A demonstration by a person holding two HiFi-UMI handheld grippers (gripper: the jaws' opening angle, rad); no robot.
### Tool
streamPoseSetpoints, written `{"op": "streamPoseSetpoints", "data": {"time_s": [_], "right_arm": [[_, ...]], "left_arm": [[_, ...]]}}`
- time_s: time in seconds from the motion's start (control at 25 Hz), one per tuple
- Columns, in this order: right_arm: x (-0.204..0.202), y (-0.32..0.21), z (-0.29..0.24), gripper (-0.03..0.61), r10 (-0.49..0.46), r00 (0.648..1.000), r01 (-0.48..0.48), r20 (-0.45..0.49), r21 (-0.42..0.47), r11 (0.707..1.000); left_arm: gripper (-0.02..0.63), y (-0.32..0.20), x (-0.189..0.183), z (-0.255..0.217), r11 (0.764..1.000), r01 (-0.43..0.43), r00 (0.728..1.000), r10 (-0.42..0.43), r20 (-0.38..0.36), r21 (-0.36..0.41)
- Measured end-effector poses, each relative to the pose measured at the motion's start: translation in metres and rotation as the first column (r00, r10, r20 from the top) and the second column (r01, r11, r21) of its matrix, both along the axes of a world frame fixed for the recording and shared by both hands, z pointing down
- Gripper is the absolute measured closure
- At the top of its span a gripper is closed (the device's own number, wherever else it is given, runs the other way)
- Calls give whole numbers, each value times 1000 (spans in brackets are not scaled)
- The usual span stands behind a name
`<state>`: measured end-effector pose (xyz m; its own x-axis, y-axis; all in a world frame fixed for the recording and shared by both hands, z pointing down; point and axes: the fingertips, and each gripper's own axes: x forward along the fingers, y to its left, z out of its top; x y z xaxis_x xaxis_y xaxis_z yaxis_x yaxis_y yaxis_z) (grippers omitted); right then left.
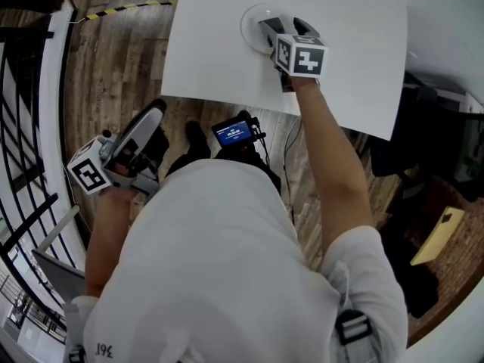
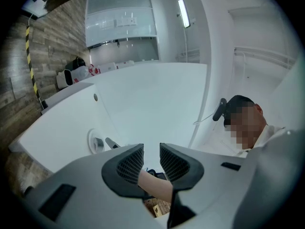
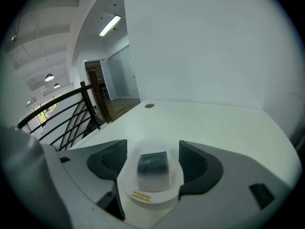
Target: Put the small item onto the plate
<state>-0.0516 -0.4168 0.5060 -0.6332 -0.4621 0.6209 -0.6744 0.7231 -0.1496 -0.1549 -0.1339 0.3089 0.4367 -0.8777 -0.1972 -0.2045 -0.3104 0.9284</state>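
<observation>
A white, matt worktop (image 1: 340, 66) seen from above; a round white plate (image 1: 253, 25) sits near its far left corner, half covered by the right tool (image 1: 286, 30) and its marker cube (image 1: 302, 55); from above the small item cannot be seen. In the right gripper view the right tool (image 3: 152, 151) has its ribbed dark jaws wide apart, gripping nothing; between them lies the plate (image 3: 147, 197), its near rim cut off by the tool's grey body, with a small yellow label too blurred to read; on the plate rests the small item (image 3: 152, 168), a soft-edged block with a dark top and pale sides, its material unclear; whether the jaws touch the plate's rim cannot be told. The left tool (image 1: 155, 112) hangs low beside the person, over a wood-plank floor (image 1: 113, 66); in its own view the left tool (image 2: 151, 159) has mesh-textured jaws a narrow gap apart, empty; the person's forearm (image 2: 157, 185) shows beyond the gap.
</observation>
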Motion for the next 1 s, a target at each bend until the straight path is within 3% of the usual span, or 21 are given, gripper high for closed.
{"op": "streamPoseSetpoints", "data": {"time_s": [0.16, 0.4, 0.6, 0.68, 1.0], "right_arm": [[14, 15, -47, 256, 78, 986, -76, 149, -18, 997], [39, 45, -105, 263, 116, 946, -111, 304, -31, 993], [56, 85, -148, 501, 101, 909, -98, 405, -28, 995], [62, 104, -157, 562, 92, 904, -88, 417, -29, 996], [78, 155, -178, 577, 97, 885, -73, 455, -69, 995]], "left_arm": [[503, 2, 2, -3, 999, -23, 1000, 23, -3, 25], [503, 1, 16, -11, 996, -67, 998, 68, -6, 50], [503, 3, 26, -16, 993, -97, 995, 99, -14, 74], [503, 5, 31, -19, 991, -111, 994, 112, -12, 80], [503, 12, 46, -36, 979, -165, 986, 167, -7, 124]]}}
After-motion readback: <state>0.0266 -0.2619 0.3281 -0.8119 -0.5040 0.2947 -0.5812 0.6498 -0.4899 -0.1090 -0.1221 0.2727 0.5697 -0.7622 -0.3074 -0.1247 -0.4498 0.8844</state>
